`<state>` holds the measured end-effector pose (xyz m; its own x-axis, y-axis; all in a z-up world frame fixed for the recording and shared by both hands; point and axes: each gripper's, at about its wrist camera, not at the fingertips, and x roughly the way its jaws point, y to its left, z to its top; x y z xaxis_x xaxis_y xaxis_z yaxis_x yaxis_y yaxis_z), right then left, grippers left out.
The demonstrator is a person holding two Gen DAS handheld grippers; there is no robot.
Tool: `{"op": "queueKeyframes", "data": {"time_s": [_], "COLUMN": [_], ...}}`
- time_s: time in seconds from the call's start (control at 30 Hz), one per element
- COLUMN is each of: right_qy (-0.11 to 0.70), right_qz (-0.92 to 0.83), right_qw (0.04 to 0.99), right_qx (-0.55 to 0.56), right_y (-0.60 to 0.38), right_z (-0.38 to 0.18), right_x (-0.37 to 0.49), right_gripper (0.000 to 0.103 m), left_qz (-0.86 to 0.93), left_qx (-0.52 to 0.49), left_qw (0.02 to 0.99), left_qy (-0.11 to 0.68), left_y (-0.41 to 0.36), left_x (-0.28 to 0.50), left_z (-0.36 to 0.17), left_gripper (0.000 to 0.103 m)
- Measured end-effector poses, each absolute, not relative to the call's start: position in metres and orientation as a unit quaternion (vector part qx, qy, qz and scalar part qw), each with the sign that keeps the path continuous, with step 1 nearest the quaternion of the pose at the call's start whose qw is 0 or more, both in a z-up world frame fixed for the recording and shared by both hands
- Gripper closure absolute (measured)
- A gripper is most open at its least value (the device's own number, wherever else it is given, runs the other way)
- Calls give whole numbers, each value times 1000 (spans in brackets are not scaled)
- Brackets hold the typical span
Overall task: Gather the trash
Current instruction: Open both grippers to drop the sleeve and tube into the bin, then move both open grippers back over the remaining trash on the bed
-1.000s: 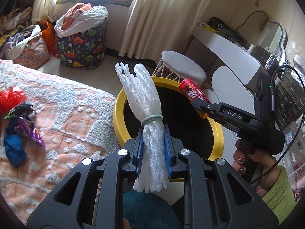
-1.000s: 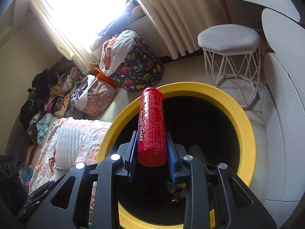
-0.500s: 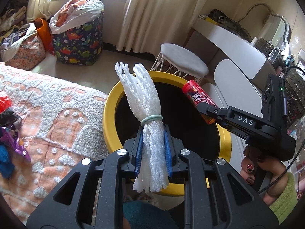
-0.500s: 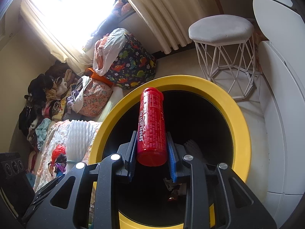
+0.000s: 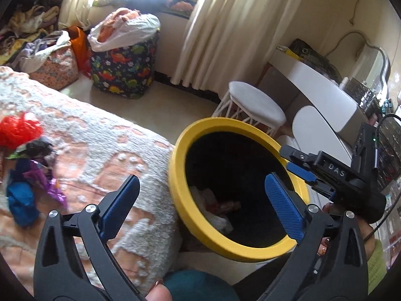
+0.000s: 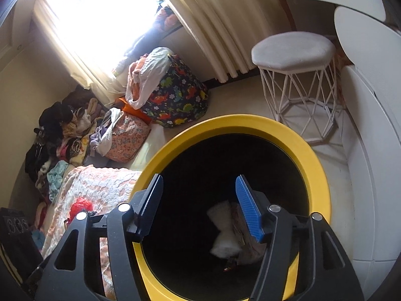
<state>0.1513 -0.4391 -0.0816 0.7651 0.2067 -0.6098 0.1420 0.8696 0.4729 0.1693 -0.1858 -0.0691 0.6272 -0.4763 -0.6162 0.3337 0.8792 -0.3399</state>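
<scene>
Trash (image 6: 226,233) now out of both claws

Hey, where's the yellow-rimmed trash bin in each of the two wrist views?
Left wrist: yellow-rimmed trash bin sits right of centre, beside the bedspread.
Right wrist: bin fills the lower centre, under the open fingers.
Shared landmark: white stool beyond the bin.
</scene>
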Motion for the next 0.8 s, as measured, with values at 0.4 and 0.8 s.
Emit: {"op": "queueKeyframes", "data": {"time_s": [0.4, 0.8], "right_qy": [309, 291], "right_qz": [70, 110], "right_qw": [924, 939], "right_qx": [212, 145], "right_y": [-402, -349], "right_z": [-59, -46], "right_x": [152, 148], "right_gripper": [32, 30], "left_qz": [-180, -119], "left_qx": [-82, -118], "left_qw": [923, 932], "left_qy": [331, 321], "left_y": [-147, -91], "left_x": [155, 153], "left_z": [-48, -42], "left_gripper": [11, 11]}}
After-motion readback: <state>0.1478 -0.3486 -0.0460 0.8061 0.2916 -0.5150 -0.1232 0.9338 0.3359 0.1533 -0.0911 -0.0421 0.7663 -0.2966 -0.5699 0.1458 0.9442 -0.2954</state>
